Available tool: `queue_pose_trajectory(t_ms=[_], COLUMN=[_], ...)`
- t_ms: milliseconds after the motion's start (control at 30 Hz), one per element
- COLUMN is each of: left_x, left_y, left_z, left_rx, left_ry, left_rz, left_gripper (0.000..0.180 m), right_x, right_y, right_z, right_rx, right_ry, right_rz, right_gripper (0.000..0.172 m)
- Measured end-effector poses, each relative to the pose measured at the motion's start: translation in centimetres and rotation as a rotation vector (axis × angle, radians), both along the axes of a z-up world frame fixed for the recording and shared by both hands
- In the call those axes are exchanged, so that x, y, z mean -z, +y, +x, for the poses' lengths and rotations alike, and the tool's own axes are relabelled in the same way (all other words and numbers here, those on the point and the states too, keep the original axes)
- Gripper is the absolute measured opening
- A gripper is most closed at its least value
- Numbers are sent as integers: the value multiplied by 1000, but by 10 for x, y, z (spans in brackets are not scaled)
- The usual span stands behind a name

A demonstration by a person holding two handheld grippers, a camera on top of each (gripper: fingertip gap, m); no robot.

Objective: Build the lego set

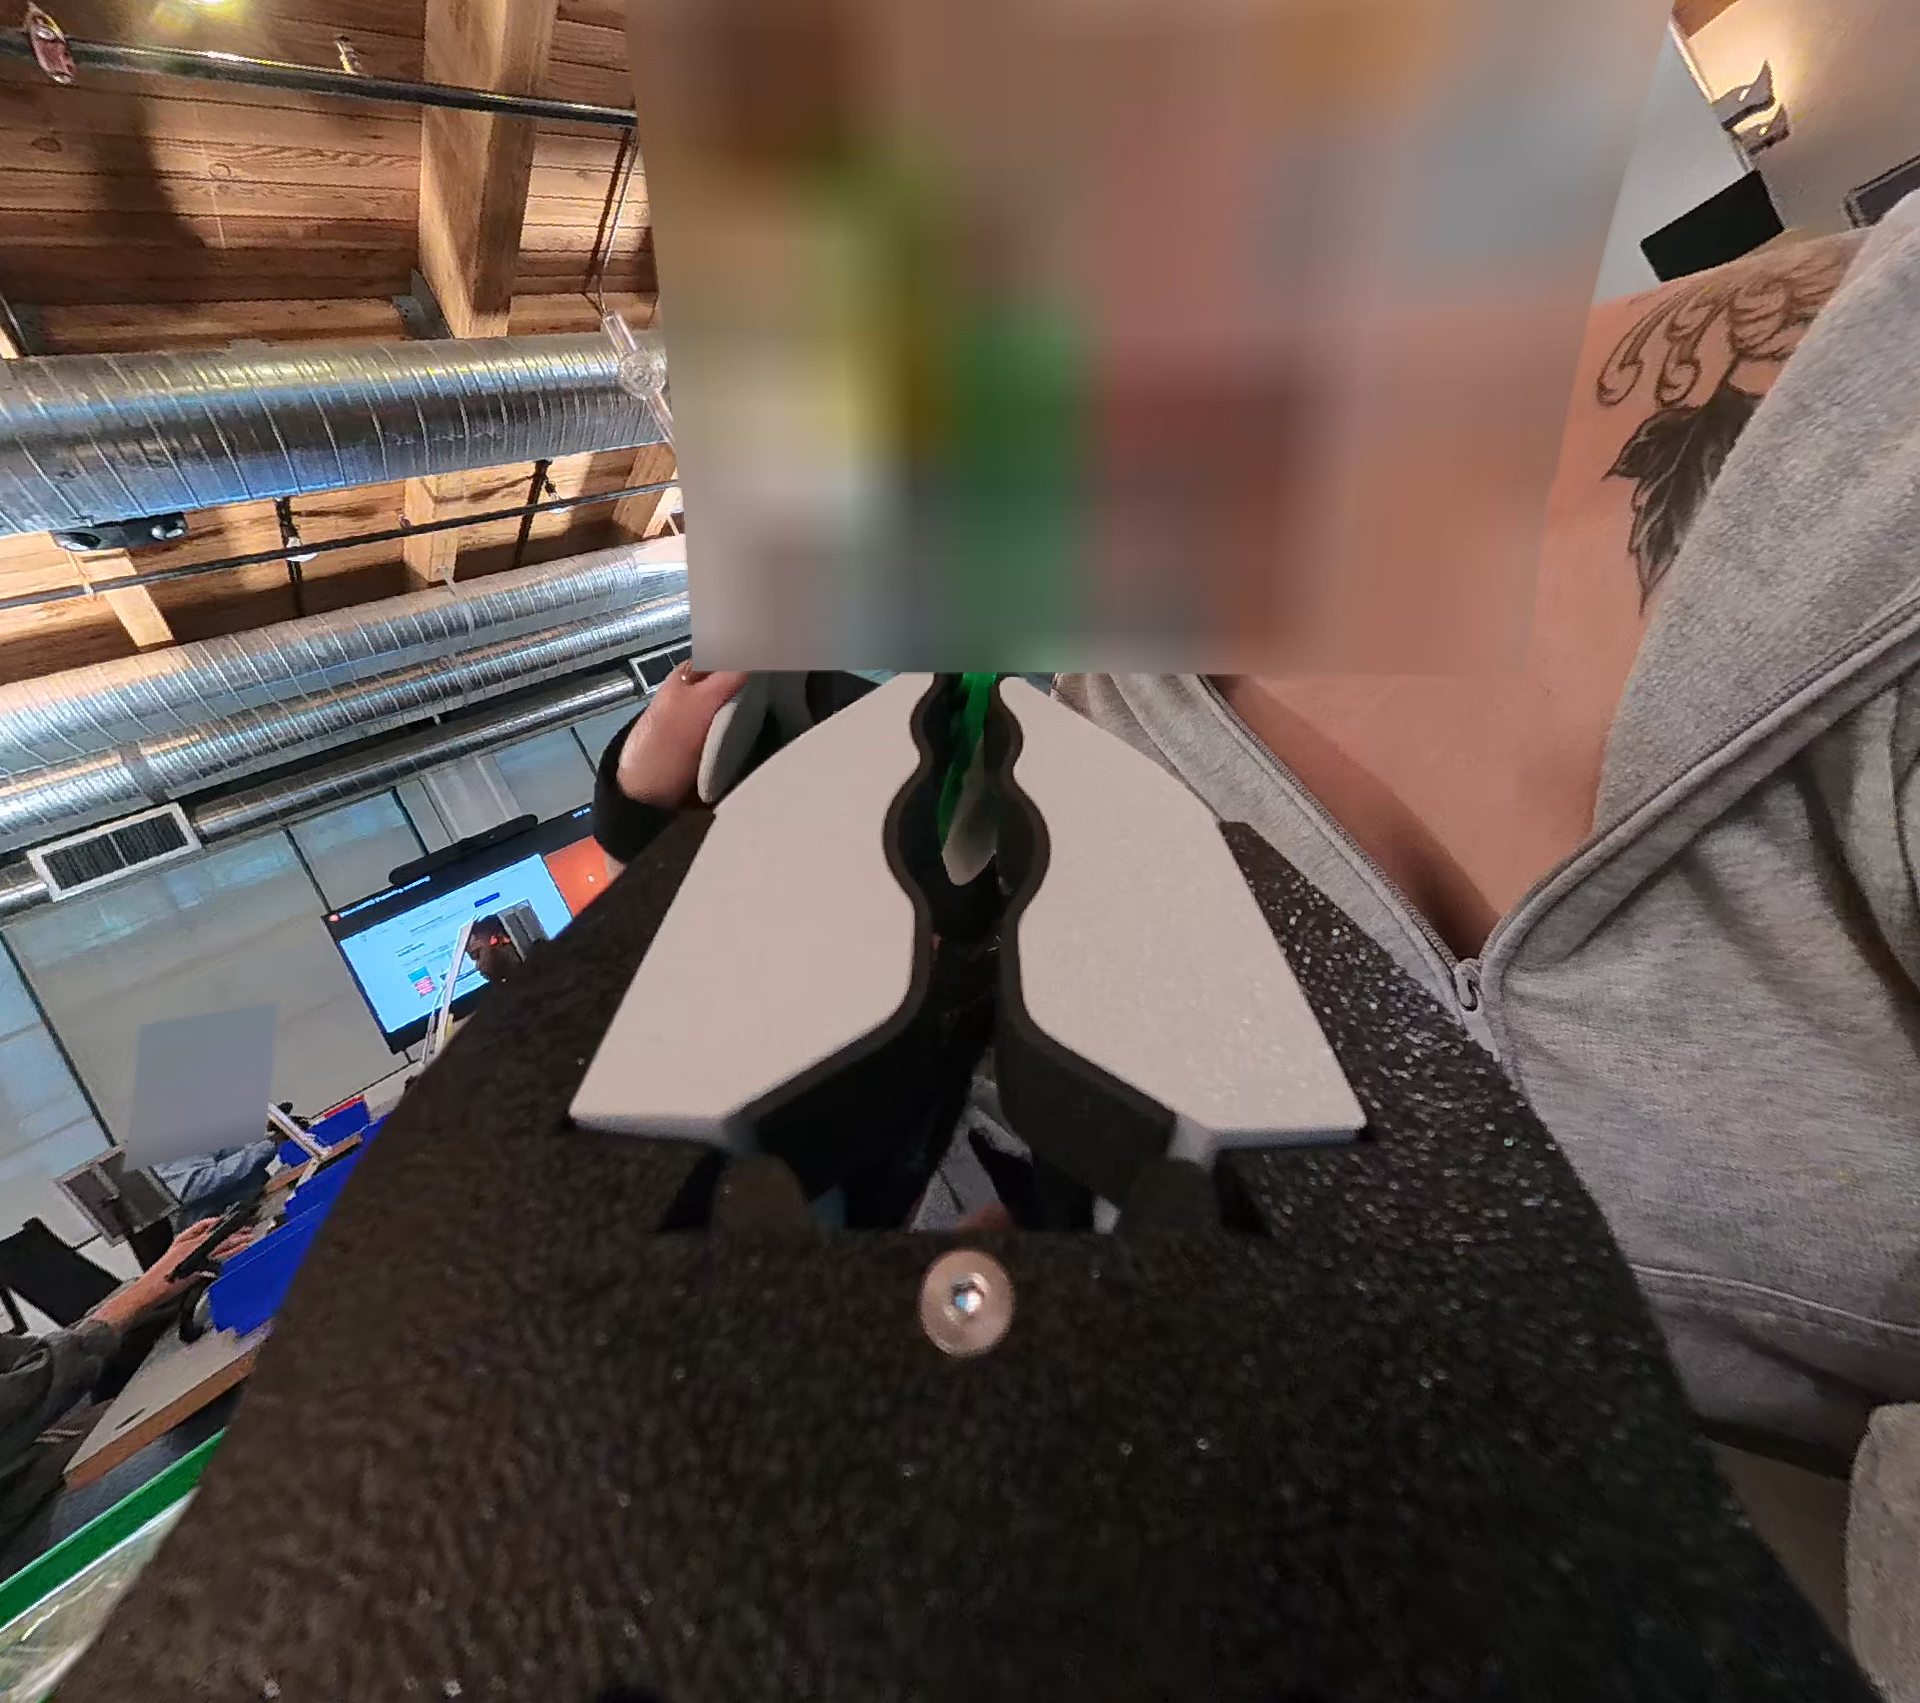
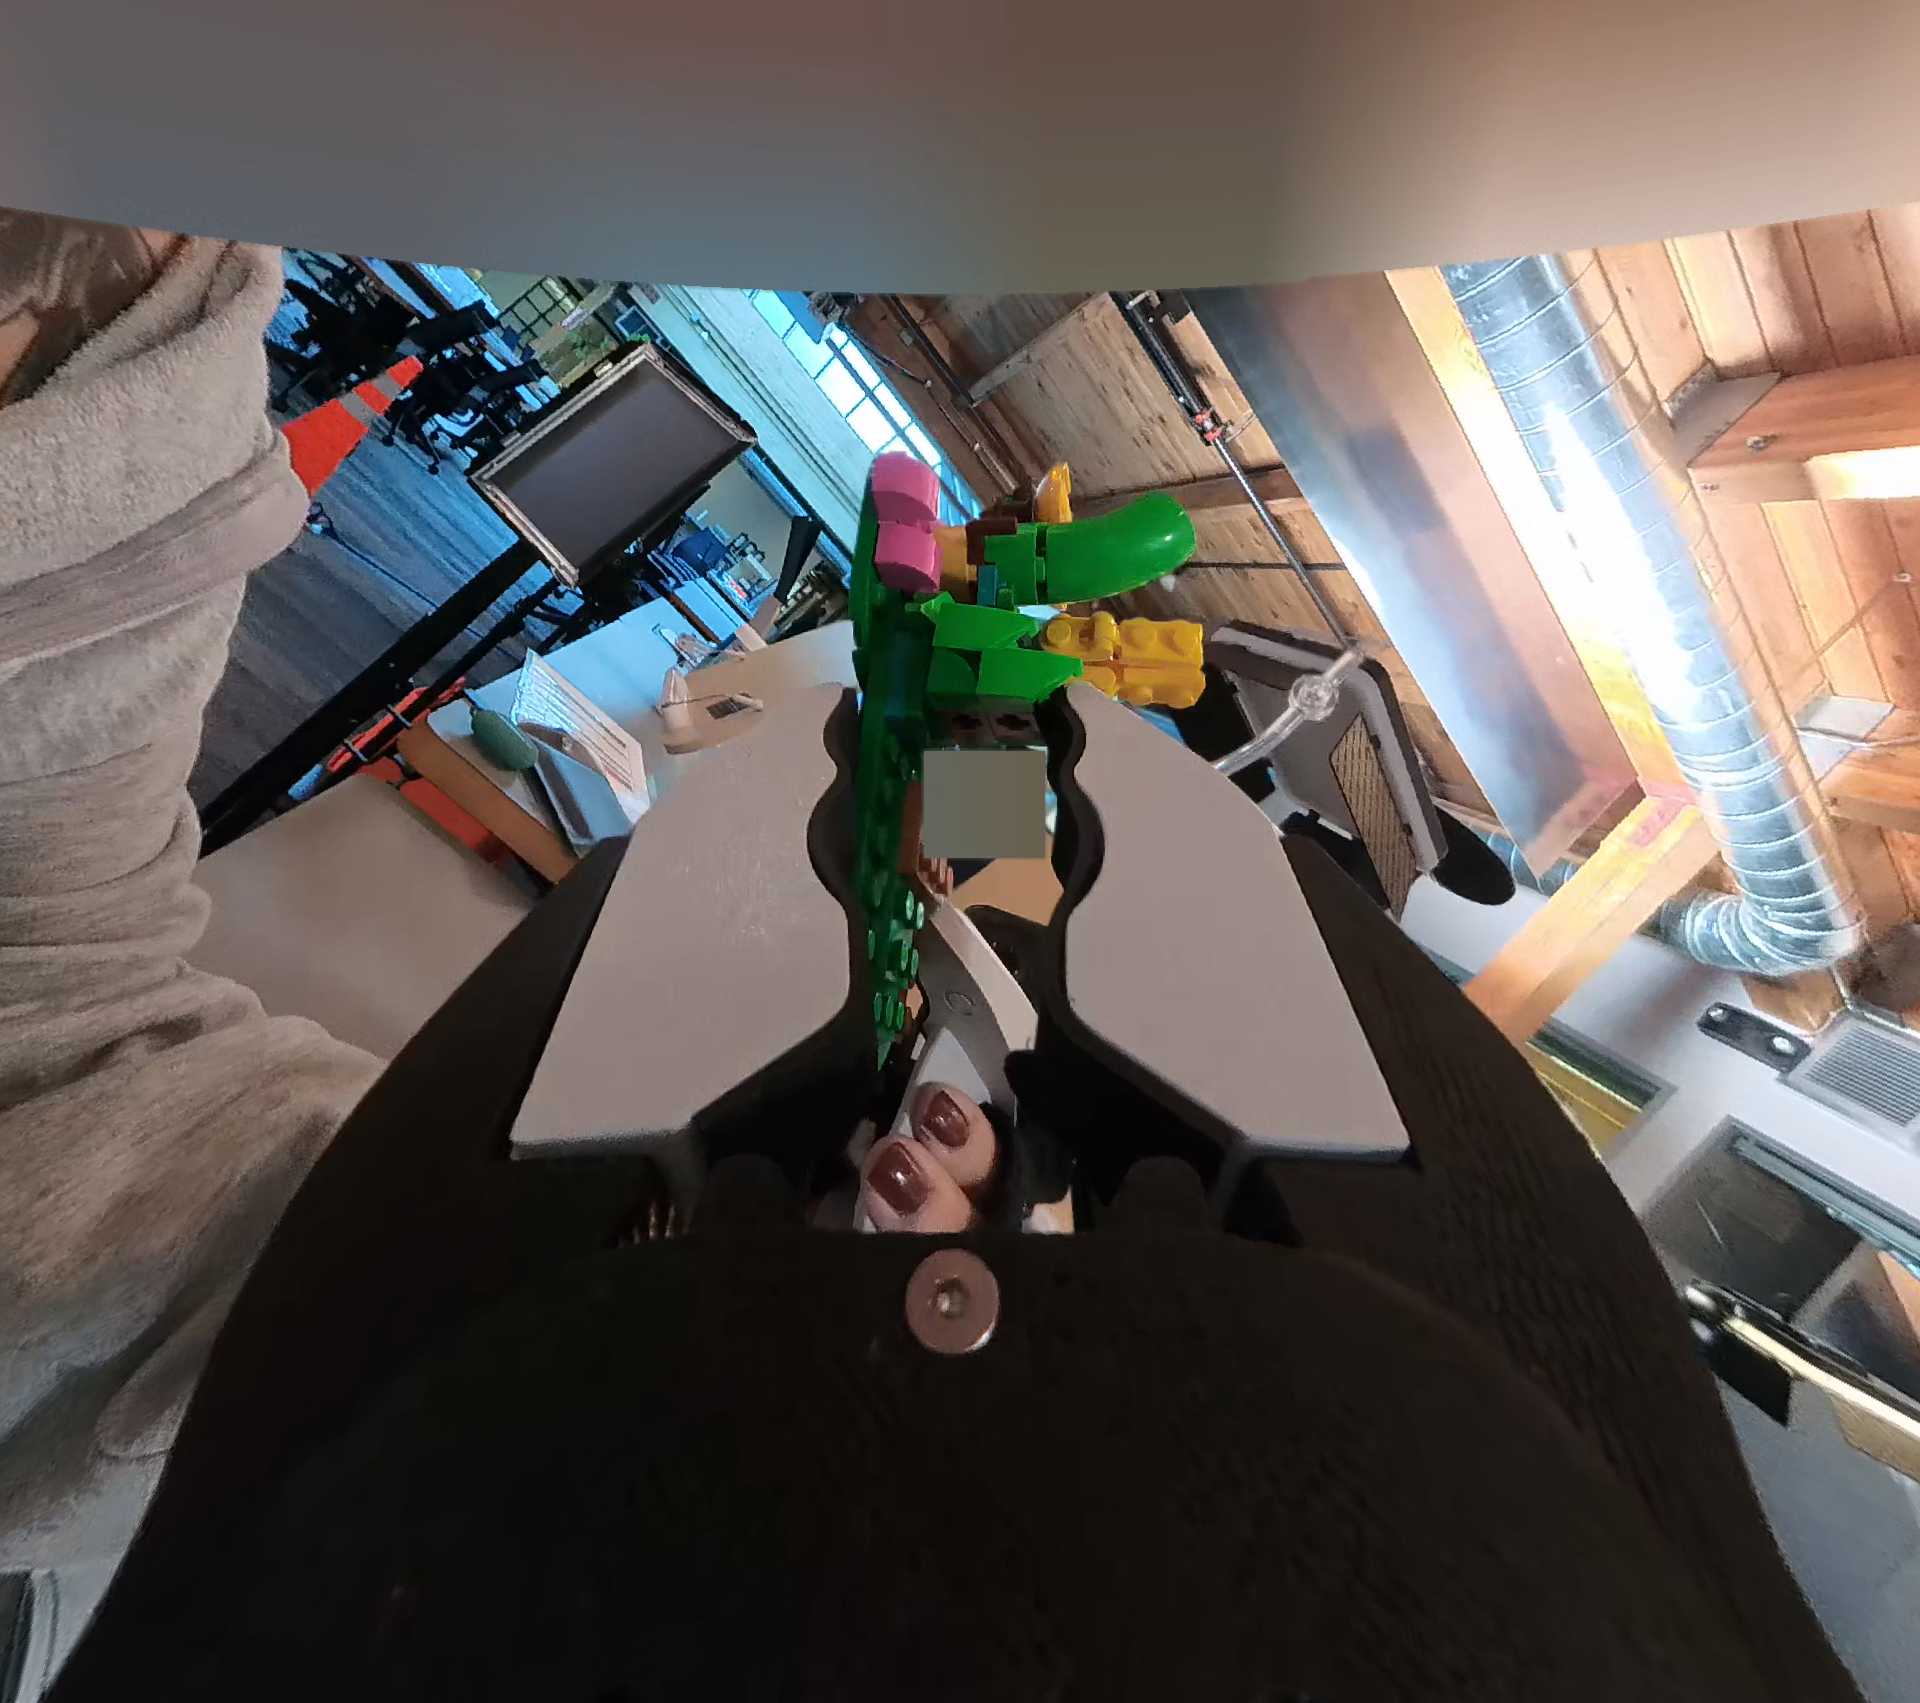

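Green toy-brick plate model (image 2: 894, 780) clamped edge-on in right gripper (image 2: 951, 697).
Its long axis follows the fingers, bricks jutting right; left gripper (image 1: 961, 697), nearly closed, pinches its green edge.

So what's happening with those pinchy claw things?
A person is holding two grippers up in the air. The right gripper is clamped on a toy brick model with a green plate, pink and yellow bricks and a curved green piece. The left gripper is nearly shut on the thin green plate's edge. A wooden ceiling and silver ducts show behind.
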State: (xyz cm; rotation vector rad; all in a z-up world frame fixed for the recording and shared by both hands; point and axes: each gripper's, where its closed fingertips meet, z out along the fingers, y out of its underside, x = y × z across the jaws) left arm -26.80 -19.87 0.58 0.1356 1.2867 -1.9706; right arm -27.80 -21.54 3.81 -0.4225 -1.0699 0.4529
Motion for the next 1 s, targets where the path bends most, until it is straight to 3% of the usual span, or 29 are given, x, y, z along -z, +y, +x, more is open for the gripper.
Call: queue_pose_trajectory(t_ms=[1000], left_x=[3], left_y=[14], left_z=[-1], left_rx=[-76], left_ry=[25], left_rz=[18], left_gripper=[5], right_x=[4], right_y=[6], right_z=[5], right_rx=[-38], right_ry=[-60], right_rz=[-97], right_gripper=[32])
